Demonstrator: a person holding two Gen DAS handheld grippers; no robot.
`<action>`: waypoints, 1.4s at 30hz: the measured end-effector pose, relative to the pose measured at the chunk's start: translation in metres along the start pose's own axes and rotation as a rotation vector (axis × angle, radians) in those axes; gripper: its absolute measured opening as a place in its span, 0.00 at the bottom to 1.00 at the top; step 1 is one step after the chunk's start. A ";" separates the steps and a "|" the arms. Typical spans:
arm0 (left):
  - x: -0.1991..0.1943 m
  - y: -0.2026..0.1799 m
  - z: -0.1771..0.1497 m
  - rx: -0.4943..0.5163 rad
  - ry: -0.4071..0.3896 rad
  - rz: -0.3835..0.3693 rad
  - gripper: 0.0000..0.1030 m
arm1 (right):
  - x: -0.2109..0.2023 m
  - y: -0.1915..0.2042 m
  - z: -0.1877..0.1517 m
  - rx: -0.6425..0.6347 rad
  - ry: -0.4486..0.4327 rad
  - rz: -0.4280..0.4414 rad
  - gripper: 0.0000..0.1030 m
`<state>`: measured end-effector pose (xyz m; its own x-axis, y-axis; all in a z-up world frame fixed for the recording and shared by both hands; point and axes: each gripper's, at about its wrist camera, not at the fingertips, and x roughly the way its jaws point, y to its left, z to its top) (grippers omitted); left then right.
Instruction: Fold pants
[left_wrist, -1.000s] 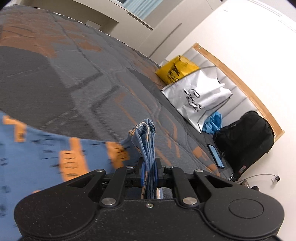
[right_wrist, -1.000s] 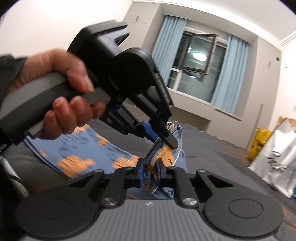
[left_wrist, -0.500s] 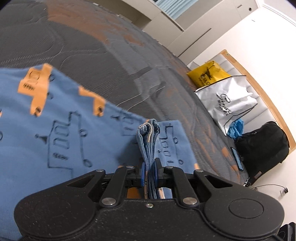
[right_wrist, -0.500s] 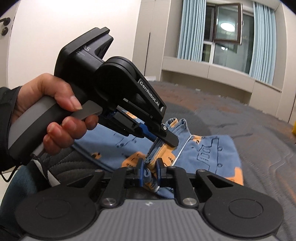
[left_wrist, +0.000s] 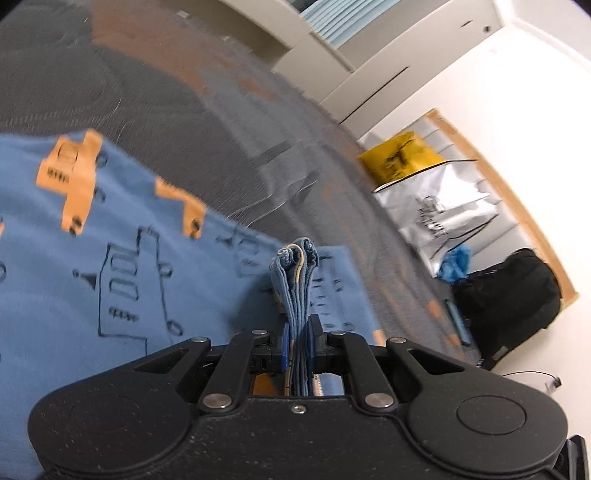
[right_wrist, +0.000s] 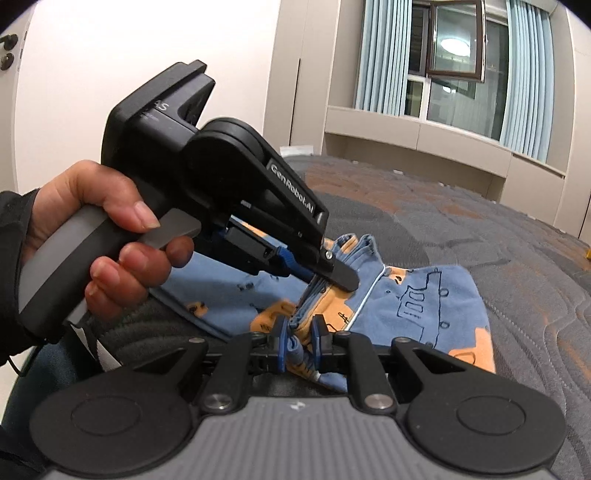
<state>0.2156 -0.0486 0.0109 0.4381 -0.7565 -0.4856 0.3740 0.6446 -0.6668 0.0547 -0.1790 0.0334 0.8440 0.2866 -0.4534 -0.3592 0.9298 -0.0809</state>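
**Both tongs pinch the pants**

The blue pants (left_wrist: 122, 280) lie on the bed (left_wrist: 155, 122), near its edge. Left tongs (left_wrist: 298, 341) and right tongs (right_wrist: 298, 338) each clamp bunched cloth. A hand (right_wrist: 99, 236) tilts the left tool down. Wide bare bed lies beyond.

White lettering reading "GenRobot.AI" is printed along the black arm of the left gripper (right_wrist: 325, 275), as seen in the right wrist view. On the upper housing of the same gripper the letters "AS" can be made out, with a smaller line below that is too small to be read. Dark script is carried by the white shopping bag (left_wrist: 439, 210) and dark print by the yellow bag (left_wrist: 400, 157); both are too blurred to be read.
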 end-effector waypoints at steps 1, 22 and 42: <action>-0.006 -0.002 0.001 0.010 -0.010 -0.005 0.09 | -0.002 0.001 0.002 -0.001 -0.012 0.002 0.15; -0.082 0.070 0.008 -0.069 -0.079 0.155 0.09 | 0.043 0.060 0.032 -0.115 -0.017 0.212 0.15; -0.079 0.038 0.003 0.106 -0.254 0.440 0.84 | 0.031 -0.024 0.022 -0.009 -0.080 -0.107 0.93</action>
<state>0.1979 0.0357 0.0253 0.7524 -0.3693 -0.5454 0.1850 0.9132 -0.3630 0.0980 -0.1879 0.0409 0.9067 0.2035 -0.3695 -0.2684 0.9541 -0.1330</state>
